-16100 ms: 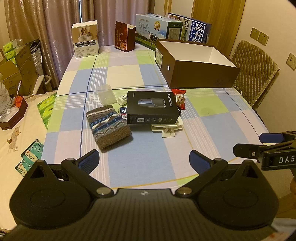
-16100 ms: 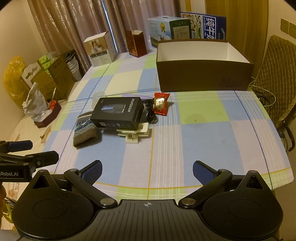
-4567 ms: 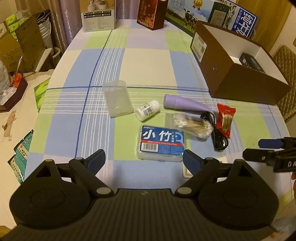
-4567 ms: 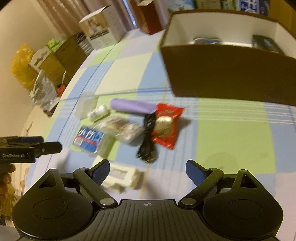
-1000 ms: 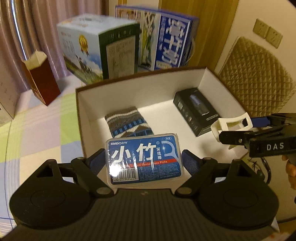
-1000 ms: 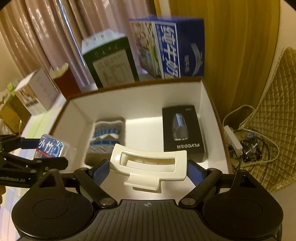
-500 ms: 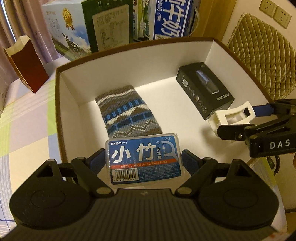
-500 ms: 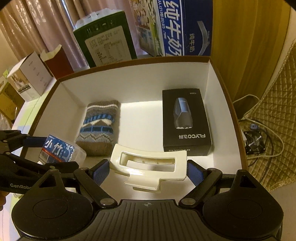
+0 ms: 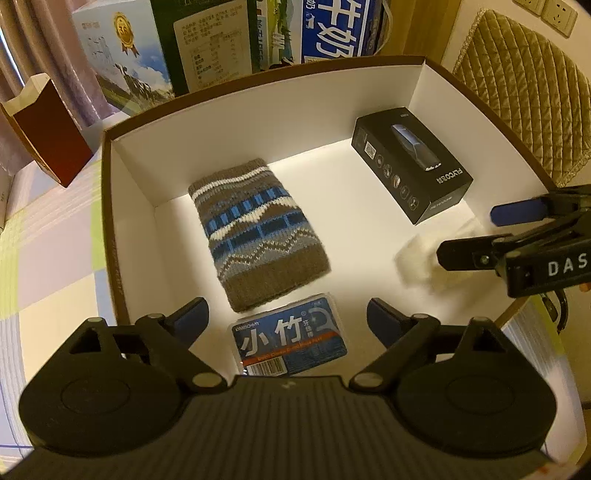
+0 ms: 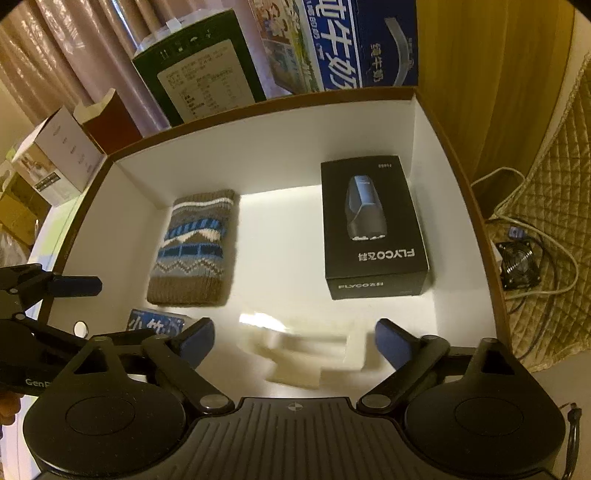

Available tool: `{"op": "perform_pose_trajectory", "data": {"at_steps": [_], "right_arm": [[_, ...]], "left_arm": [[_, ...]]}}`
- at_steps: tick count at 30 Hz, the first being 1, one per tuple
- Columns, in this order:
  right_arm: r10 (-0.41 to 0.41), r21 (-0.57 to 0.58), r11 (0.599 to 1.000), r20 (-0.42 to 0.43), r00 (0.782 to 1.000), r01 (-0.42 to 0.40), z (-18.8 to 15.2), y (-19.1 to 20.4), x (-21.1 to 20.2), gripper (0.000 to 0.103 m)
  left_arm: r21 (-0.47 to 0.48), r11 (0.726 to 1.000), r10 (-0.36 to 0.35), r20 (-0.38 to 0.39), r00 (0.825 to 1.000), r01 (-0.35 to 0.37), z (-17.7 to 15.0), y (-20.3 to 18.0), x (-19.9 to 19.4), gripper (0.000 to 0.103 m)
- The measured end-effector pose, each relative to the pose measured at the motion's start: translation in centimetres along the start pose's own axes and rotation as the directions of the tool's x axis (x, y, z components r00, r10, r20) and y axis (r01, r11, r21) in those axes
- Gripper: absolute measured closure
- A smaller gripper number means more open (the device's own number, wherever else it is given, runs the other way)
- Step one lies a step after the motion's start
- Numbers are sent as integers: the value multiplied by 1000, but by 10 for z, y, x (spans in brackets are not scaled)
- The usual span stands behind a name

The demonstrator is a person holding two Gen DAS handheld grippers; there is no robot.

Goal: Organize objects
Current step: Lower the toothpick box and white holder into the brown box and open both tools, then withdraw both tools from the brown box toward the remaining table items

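- Floss-pick pack (image 9: pixel 290 345), blue label, lies flat on box floor just below knit pouch (image 9: pixel 256 234); near edge hidden behind left gripper (image 9: pixel 288 319) body. In right view only a corner of the pack (image 10: pixel 157 323) shows, rest behind the left gripper's arm.
- White plastic holder (image 10: pixel 308 350) is motion-blurred, shape hard to make out; sits low in box betw. right gripper (image 10: pixel 295 341) fingers, touching neither. Left view: just a pale smear (image 9: pixel 424 258), partly covered by right gripper's arm.
- Both grippers spread wide, nothing held.
- Black FLYCO box (image 10: pixel 371 227) lies flat at right side of brown storage box (image 10: pixel 458 177), well apart from pouch.
- Right view only: cables and small fan on floor (image 10: pixel 519 264).
- Left view only: checked tablecloth (image 9: pixel 51 236) and wall sockets (image 9: pixel 548 11).
- Milk cartons (image 9: pixel 328 31) behind box cut off at top.
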State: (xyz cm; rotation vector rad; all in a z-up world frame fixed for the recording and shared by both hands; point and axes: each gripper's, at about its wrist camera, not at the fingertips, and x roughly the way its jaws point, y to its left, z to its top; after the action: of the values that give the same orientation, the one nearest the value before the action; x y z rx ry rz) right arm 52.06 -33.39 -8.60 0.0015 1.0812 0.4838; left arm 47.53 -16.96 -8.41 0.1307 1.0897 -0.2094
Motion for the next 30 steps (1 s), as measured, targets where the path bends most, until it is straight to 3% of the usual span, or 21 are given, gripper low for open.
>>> {"op": "perform_pose_trajectory", "data": {"at_steps": [6, 18, 30], "right_arm": [[8, -28, 1000, 24, 1000, -7, -2, 3, -14, 2], [19, -35, 999, 120, 993, -15, -18, 8, -61, 2], [28, -11, 1000, 214, 976, -27, -49, 24, -109, 2]], "left_arm": [[3, 1000, 8, 27, 1000, -8, -1, 3, -13, 11], [-37, 999, -8, 125, 992, 13, -7, 13, -65, 9], [-96, 995, -14, 216, 976, 35, -41, 27, -131, 7]]}}
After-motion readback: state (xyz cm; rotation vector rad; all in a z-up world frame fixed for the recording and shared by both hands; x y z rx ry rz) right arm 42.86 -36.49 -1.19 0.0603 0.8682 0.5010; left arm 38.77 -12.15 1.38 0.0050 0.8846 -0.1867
